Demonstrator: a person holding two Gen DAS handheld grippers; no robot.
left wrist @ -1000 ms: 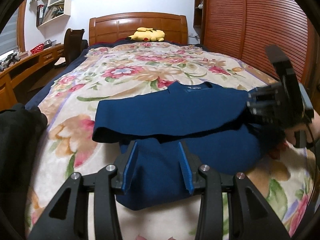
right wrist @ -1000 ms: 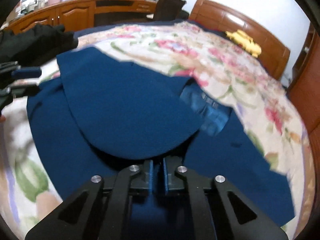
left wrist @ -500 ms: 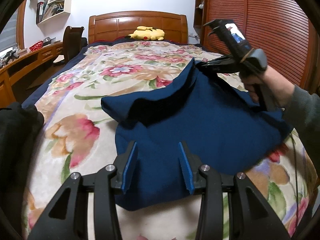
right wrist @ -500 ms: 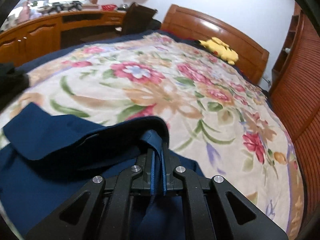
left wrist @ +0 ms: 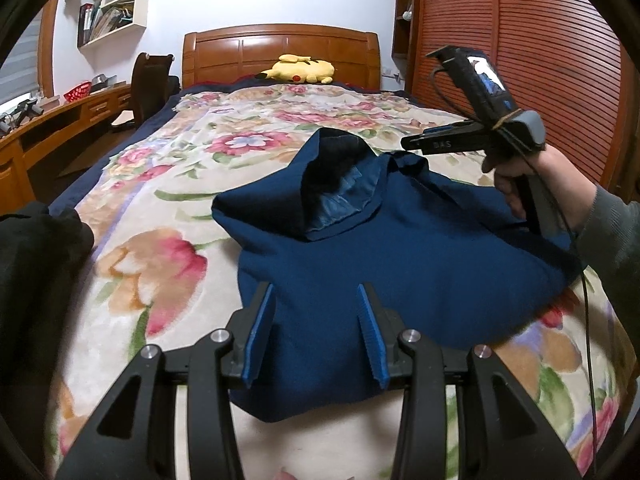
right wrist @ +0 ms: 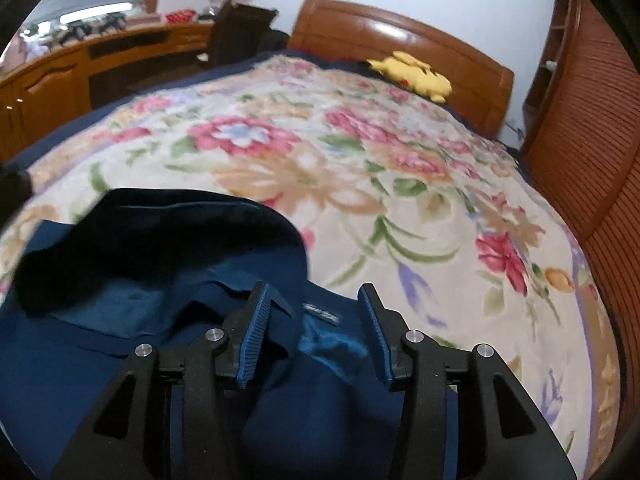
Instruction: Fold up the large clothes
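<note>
Both your left gripper point(left wrist: 316, 332) and right gripper point(right wrist: 316, 332) hang with fingers spread and hold nothing, over the blue garment point(left wrist: 400, 264), which lies bunched on the floral bedspread point(left wrist: 168, 240). Its upper flap stands loosely puffed, so it may slump unevenly and spoil the fold unless you press it flat. A dark heap point(left wrist: 36, 280) lies just left; the yellow plush toy point(left wrist: 302, 69) sits well clear.
</note>
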